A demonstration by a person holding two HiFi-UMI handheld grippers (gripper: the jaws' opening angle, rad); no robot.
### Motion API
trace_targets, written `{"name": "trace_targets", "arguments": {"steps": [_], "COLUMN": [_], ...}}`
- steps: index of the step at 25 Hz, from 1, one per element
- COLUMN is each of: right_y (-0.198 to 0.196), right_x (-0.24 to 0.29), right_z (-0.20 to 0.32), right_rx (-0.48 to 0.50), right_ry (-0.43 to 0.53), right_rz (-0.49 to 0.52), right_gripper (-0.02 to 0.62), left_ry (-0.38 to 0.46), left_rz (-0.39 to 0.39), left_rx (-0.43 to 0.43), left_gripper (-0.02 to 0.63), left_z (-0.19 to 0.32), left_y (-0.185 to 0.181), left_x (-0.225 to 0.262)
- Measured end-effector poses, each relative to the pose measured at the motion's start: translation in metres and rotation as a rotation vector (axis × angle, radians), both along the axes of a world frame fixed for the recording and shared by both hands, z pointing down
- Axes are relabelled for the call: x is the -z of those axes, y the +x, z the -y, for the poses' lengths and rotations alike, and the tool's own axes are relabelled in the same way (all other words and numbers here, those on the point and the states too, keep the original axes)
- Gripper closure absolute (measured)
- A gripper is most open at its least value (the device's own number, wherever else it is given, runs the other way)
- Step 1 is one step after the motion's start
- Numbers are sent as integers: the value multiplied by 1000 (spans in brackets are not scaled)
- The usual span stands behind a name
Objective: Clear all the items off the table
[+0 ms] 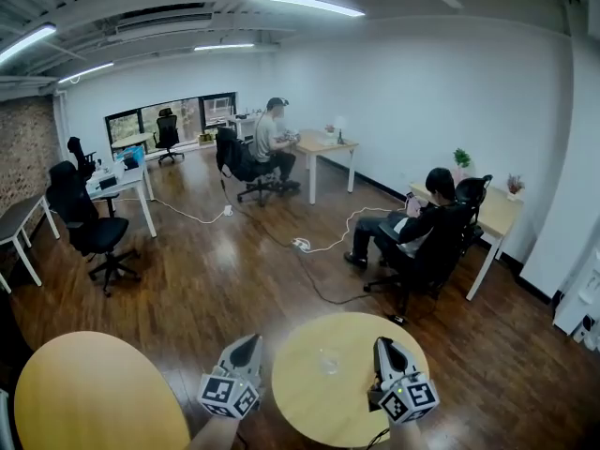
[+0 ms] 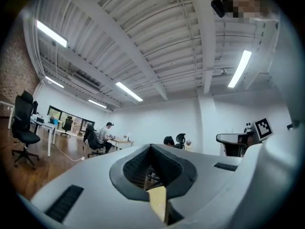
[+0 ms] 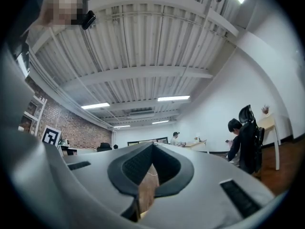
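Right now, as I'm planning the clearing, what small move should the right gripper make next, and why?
Probably tilt the right gripper down and open it toward the small clear item on the round table: its jaws are shut and empty, aimed across the room, and that item lies just beside it.

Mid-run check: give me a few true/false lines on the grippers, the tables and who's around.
The left gripper and right gripper are both shut on nothing. True.
The round table in front is cleared. False: a small clear item sits on that table.
The other round table, at left, carries plates. False: its visible top shows nothing.
A seated person and a second person sit farther back in the room. True.
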State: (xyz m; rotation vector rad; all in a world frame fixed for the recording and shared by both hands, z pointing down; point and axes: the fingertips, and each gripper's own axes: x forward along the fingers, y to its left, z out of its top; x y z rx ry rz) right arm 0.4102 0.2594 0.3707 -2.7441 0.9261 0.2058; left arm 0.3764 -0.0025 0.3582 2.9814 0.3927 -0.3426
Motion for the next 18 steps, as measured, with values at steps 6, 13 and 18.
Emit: {"name": "trace_targets", "arguments": {"steps": [6,13,18], "right_y": [2,-1,-1], "right_x": [-13,-17,-20], "right_z": [32,49,49], "right_rx": [38,35,16], "right_ry": [42,36,15], "right_rz": [49,68,79], "right_gripper": [594,594,594], "left_ry": [9,-14,-13], "left_rz": [-16,7,20], "left_rx": [40,42,5], "left_gripper": [601,601,601], "left_z": [45,69,66], "left_y": [-18,-24,-18], "left_x": [-2,-11,-15]}}
